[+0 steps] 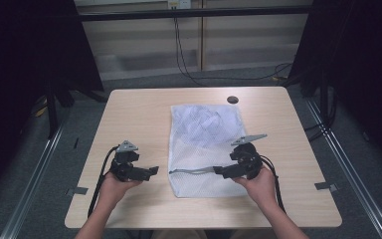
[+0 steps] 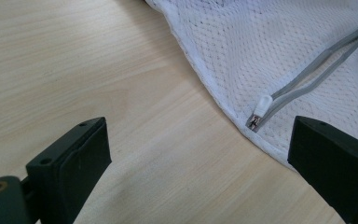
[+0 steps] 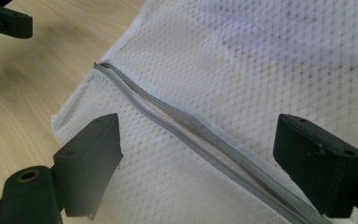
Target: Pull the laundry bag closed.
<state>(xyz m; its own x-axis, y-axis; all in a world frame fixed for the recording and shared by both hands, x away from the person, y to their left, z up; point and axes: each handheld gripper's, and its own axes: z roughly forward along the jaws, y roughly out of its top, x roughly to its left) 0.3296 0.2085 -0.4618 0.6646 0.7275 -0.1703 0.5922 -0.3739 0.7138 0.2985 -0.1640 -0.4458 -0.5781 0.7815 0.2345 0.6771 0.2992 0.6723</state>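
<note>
A white mesh laundry bag [image 1: 201, 144] lies flat in the middle of the wooden table [image 1: 139, 114], with pale fabric showing inside its far half. A grey zipper [image 1: 194, 171] runs across its near end. My left gripper [image 1: 154, 172] is open just left of the bag, over bare wood. In the left gripper view the zipper's white pull [image 2: 261, 106] sits at the bag's edge, ahead of the open left gripper [image 2: 198, 154]. My right gripper [image 1: 218, 172] is open at the zipper's right end. In the right gripper view the right gripper [image 3: 198, 154] straddles the slightly gaping zipper [image 3: 182, 116] with its pads apart from it.
A dark round cable hole [image 1: 232, 99] sits near the table's far edge. Black cables trail over the grey floor beyond the table. Dark curtains and stand legs flank both sides. Bare wood lies left and right of the bag.
</note>
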